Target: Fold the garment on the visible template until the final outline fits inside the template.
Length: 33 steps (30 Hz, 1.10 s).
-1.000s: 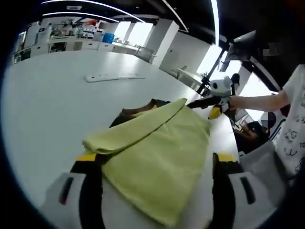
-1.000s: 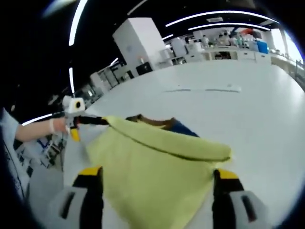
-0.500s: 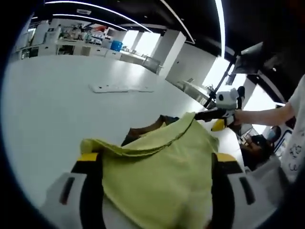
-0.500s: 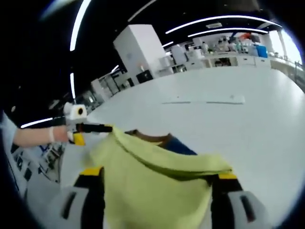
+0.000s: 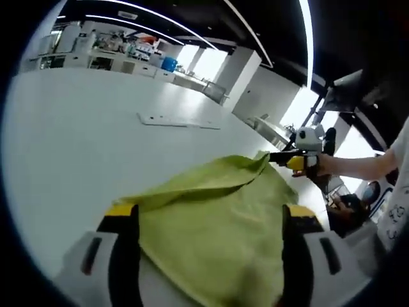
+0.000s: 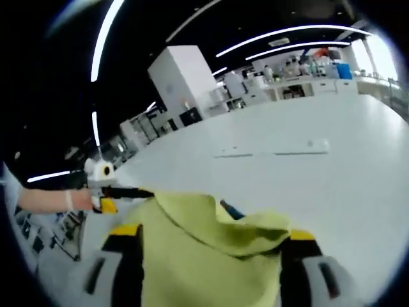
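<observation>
Both your tongs grip the yellow-green garment (image 5: 217, 224): left tongs (image 5: 208, 240) clamped on one edge, right tongs (image 6: 208, 256) on another, cloth raised over the white bench (image 5: 77, 141).

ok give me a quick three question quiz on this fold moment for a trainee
1. True or false: the yellow-green garment is draped between the left tool's two jaws in the left gripper view.
2. Multiple choice: in the left gripper view, where does the right tool meet the garment? A) at its far raised corner B) under its middle C) nowhere near it
3. Fill in: a long flat white strip lies on the white ___ beyond the garment.

Key: 1 true; 2 A; 3 table
</observation>
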Motion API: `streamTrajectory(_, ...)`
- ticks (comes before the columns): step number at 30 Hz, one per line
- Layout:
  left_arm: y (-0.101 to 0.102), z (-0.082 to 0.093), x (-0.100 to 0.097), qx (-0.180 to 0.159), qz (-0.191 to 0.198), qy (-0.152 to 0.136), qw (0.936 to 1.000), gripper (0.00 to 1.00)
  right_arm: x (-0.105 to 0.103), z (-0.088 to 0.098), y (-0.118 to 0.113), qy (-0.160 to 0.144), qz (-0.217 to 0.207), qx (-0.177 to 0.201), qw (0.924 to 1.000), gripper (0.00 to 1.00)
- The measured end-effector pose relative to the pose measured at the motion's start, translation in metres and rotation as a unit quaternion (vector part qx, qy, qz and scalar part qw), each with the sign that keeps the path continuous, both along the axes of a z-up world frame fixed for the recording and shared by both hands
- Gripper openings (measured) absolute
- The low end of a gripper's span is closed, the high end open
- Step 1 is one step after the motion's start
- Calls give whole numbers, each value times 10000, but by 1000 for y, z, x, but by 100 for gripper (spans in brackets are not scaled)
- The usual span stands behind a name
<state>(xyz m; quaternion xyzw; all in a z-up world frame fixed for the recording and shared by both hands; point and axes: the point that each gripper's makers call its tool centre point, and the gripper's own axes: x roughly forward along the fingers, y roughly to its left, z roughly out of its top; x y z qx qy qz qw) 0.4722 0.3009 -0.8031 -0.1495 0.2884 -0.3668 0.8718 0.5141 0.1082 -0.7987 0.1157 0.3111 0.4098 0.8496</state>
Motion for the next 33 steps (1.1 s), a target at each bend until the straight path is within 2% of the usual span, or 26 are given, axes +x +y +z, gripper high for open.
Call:
streamTrajectory(2, -2, 0, 0, -61, -65, 8, 10000, 88, -2, 0, 2, 7, 5, -69, 10000, 87)
streamTrajectory(6, -8, -6, -5, 49, -244, 53, 9997, 88, -9, -8, -1, 86, 150, -270, 9995, 82)
streamTrajectory(12, -13, -6, -6, 14, -290, 59, 9996, 88, -22, -15, -21, -159, 413, -995, 9941, 84)
streamTrajectory(16, -12, -5, -3, -44, -222, 57, 9997, 88, -28, -4, -27, -245, 354, -954, 9945, 83)
streamTrajectory(18, -13, -4, -4, -69, -199, 61, 9998, 88, -30, 0, -25, -144, 336, -796, 9962, 82)
streamTrajectory(21, -12, -6, -2, -65, -193, 70, 9998, 87, -39, -7, -18, 75, 498, -737, 9960, 79)
streamTrajectory(25, -12, -4, -1, -65, -127, 70, 9999, 87, -39, -20, -12, 57, 538, -852, 9949, 80)
streamTrajectory(33, -3, 0, -8, -38, -74, 24, 10000, 88, -35, -16, -10, 8, 444, -766, 9961, 81)
